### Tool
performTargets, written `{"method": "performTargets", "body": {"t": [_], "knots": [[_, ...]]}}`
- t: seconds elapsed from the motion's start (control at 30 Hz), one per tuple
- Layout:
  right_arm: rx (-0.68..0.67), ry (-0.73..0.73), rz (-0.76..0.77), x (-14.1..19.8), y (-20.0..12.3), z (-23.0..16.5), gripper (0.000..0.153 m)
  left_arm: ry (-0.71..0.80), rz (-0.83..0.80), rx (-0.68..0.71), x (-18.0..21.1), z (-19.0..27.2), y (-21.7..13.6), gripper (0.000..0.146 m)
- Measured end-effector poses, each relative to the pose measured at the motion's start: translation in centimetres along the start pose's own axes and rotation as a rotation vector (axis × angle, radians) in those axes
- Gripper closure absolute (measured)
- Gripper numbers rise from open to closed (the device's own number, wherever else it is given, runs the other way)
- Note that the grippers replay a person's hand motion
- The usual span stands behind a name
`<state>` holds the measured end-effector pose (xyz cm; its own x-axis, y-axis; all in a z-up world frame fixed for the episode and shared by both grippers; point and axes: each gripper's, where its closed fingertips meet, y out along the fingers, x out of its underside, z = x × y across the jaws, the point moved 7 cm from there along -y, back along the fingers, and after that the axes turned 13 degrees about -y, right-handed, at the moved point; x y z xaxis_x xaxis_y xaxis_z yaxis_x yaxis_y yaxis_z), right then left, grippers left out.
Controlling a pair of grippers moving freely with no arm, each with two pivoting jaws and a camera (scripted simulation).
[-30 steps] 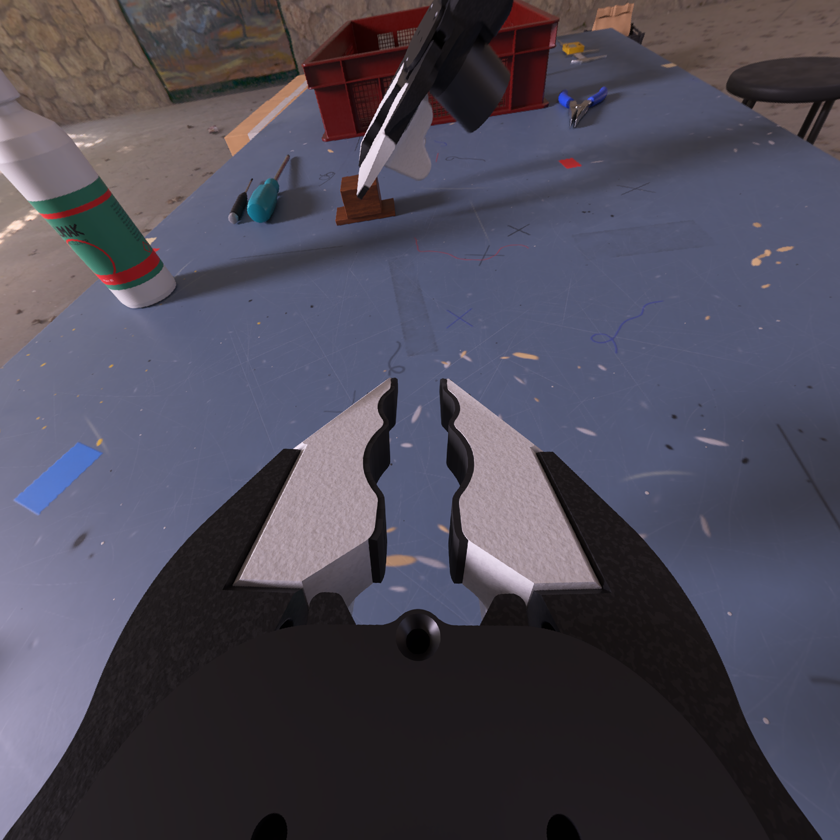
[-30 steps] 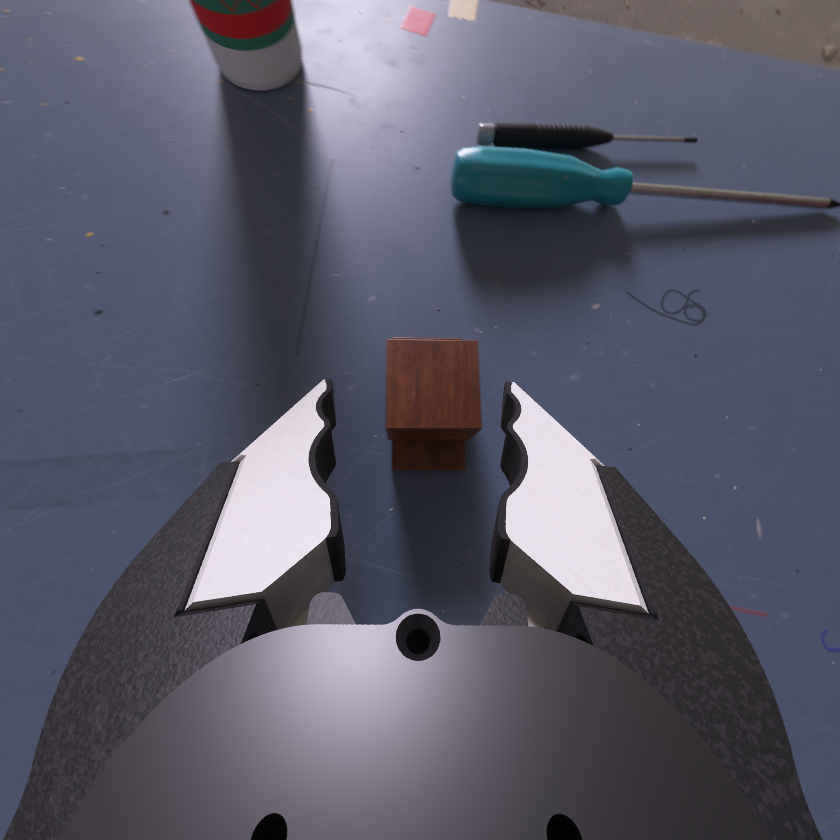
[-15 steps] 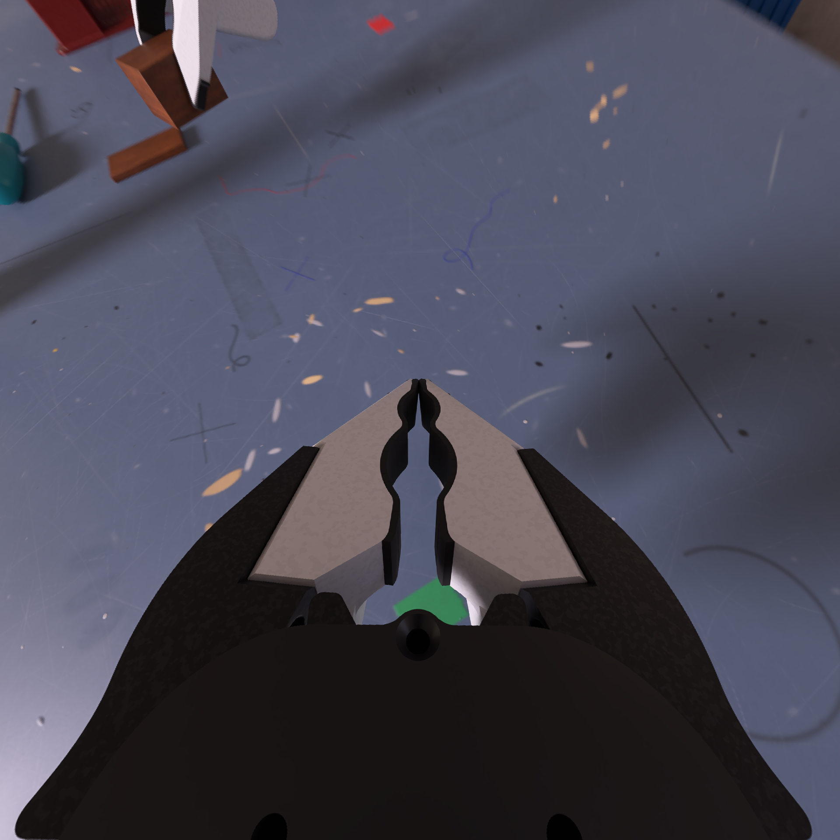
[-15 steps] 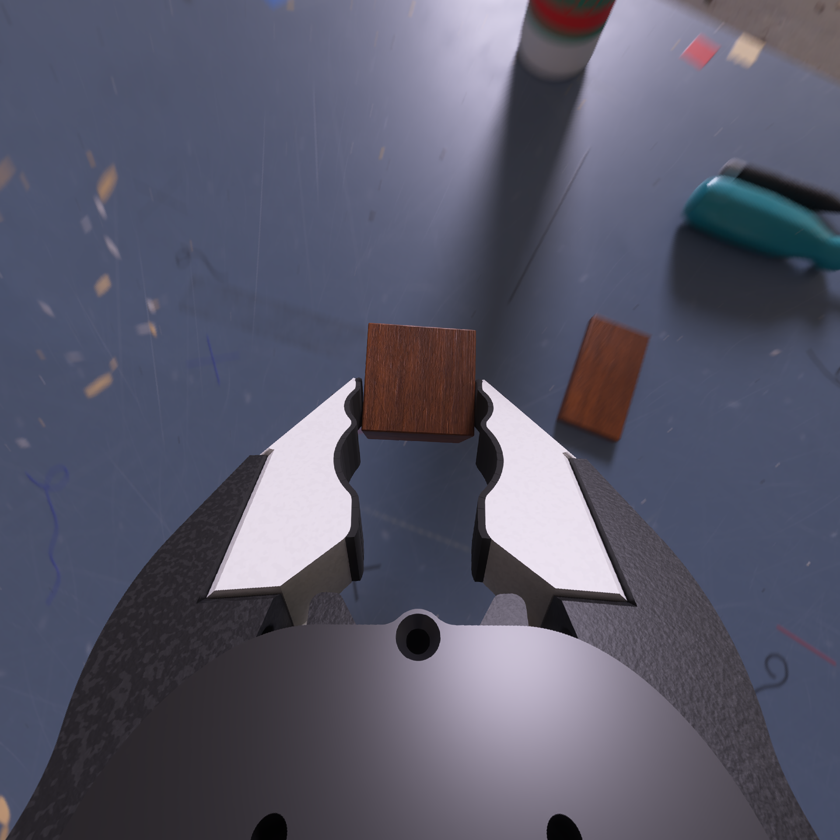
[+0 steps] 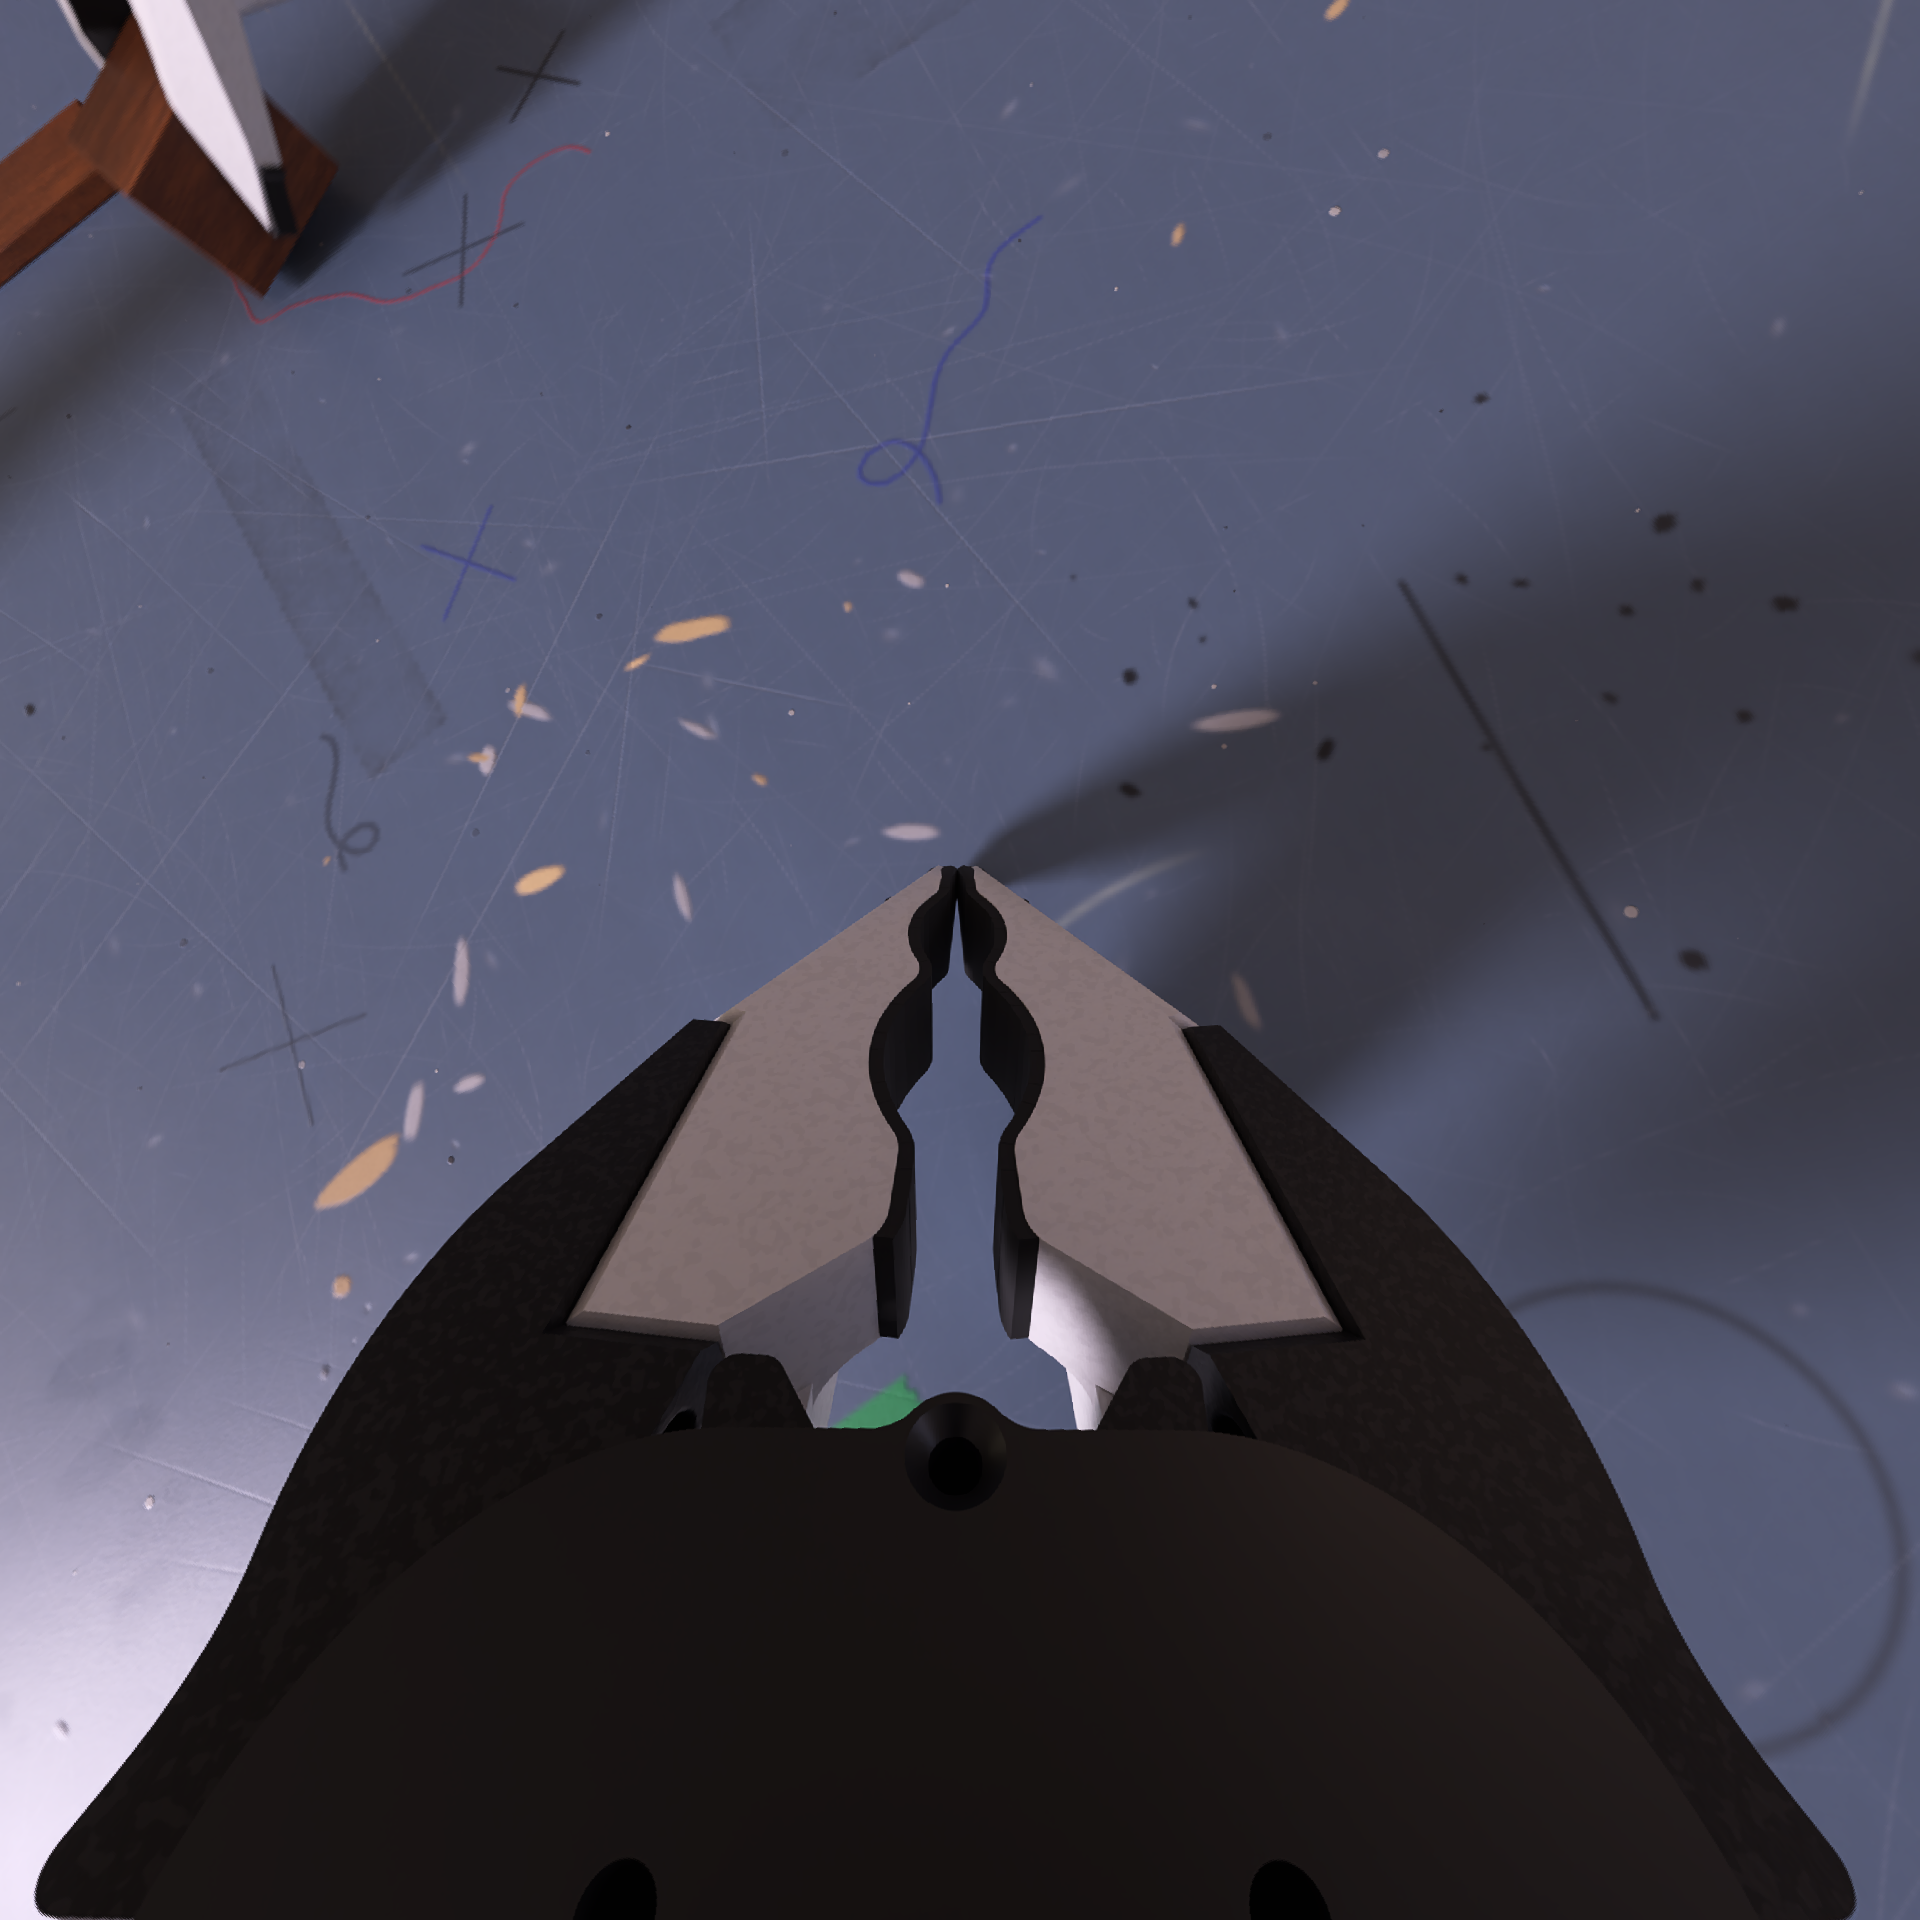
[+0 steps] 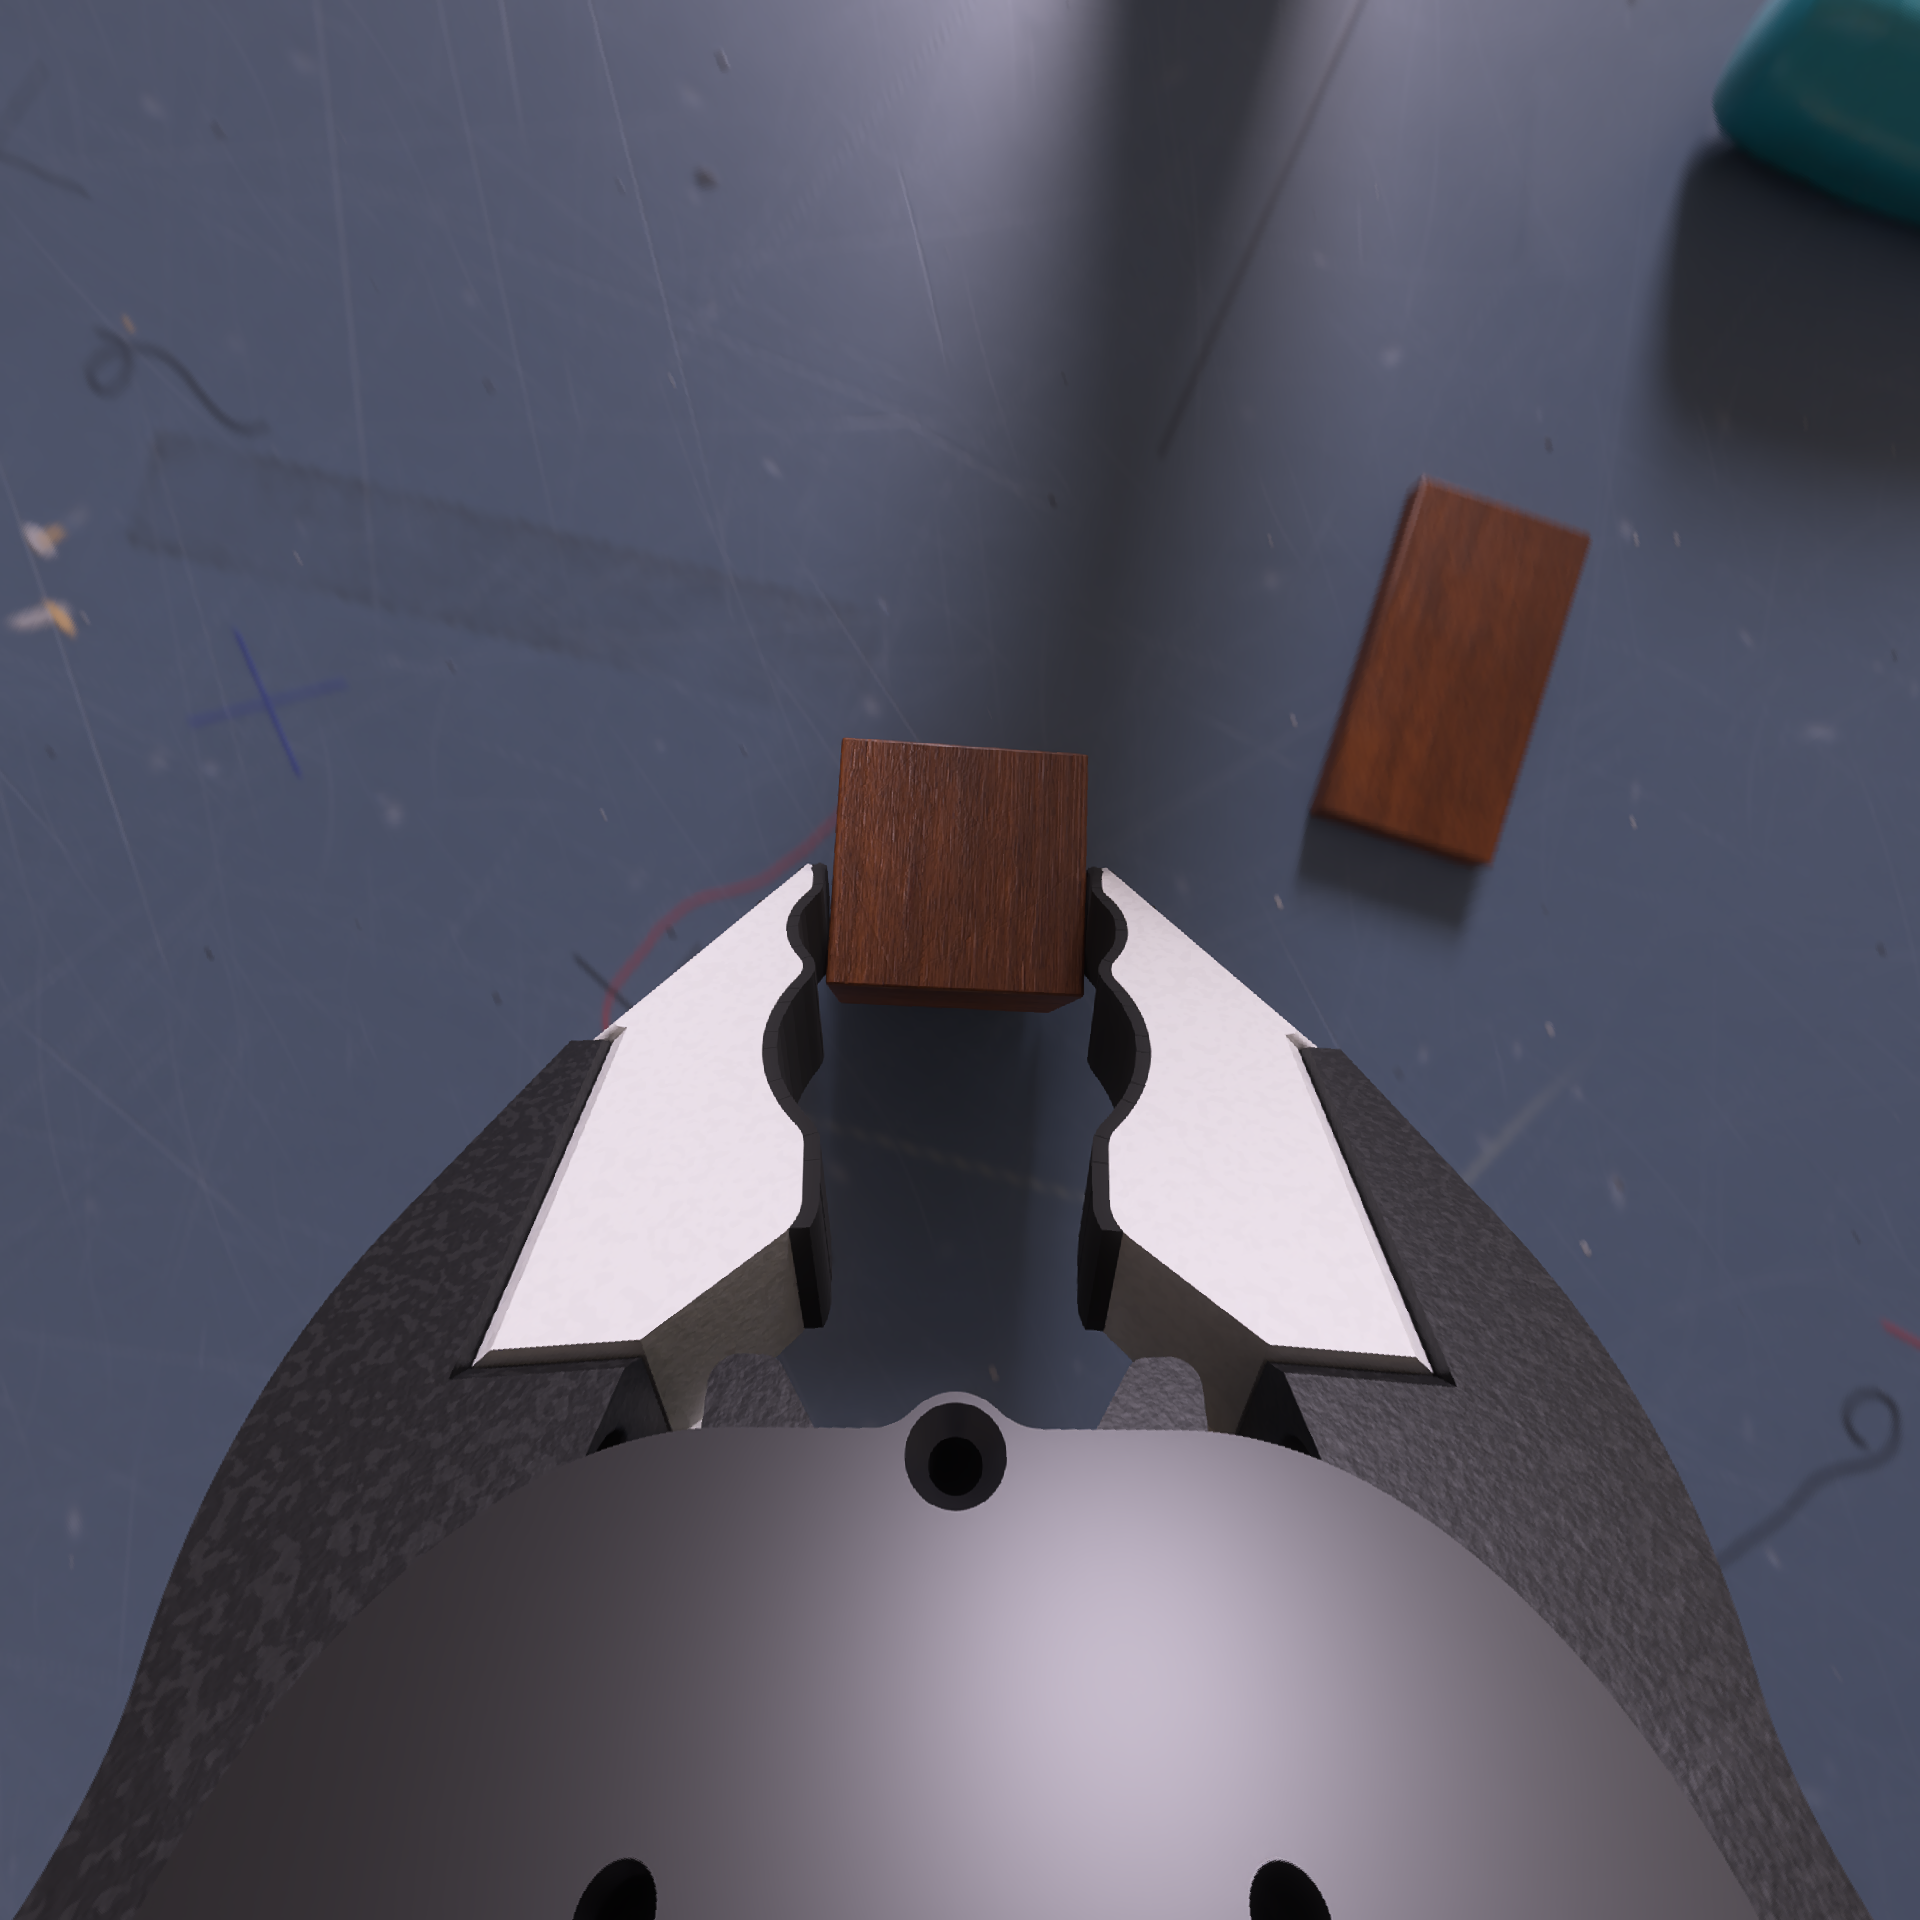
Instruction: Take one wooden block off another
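My right gripper [image 6: 956,883] is shut on a brown wooden cube [image 6: 956,873], with one fingertip on each side face. A flat wooden block [image 6: 1449,670] lies on the blue-grey table [image 6: 520,260], apart from the cube, ahead and to the right. In the left wrist view the cube [image 5: 197,223] is at the top left, low over the table, with a white finger [image 5: 208,94] of the right gripper across it and the flat block [image 5: 36,197] beside it. My left gripper [image 5: 956,873] is shut and empty, far from both blocks.
A teal screwdriver handle [image 6: 1829,104] lies at the far right edge of the right wrist view. A green patch [image 5: 873,1408] shows on the table under my left gripper. The table [image 5: 1247,416] bears only paint flecks, pen marks and scratches around my left gripper.
My right gripper closed on the cube and carried it off the flat block to the side. My left gripper closed fully and tilted down toward the table.
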<state>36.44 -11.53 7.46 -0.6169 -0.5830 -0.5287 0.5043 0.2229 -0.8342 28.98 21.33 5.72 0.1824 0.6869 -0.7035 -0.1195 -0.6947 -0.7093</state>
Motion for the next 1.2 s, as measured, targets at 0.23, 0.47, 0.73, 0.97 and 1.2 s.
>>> {"method": "performTargets", "body": {"t": [0.23,0.47,0.73,0.97,1.2], "knots": [[-0.121,-0.237,-0.036,-1.8,-0.3,-5.5,0.104,-0.003,0.004,0.003,-0.2,-0.1,0.2,0.146],[-0.08,-0.1,-0.067,-0.1,-0.5,-1.2,0.104,-0.014,-0.035,-0.026,-0.7,0.1,0.5,0.146],[-0.08,-0.082,-0.038,-2.1,1.2,1.1,0.104,-0.069,-0.054,-0.002,-0.8,-0.1,0.5,0.146],[-0.193,-0.345,-0.137,-4.0,0.9,-4.5,0.104,-0.069,-0.055,0.015,-0.8,-0.2,0.5,0.146],[-0.2,-0.254,-0.143,-2.9,0.8,-0.9,0.104,-0.062,-0.046,0.017,-0.8,-0.2,0.5,0.146]]}}
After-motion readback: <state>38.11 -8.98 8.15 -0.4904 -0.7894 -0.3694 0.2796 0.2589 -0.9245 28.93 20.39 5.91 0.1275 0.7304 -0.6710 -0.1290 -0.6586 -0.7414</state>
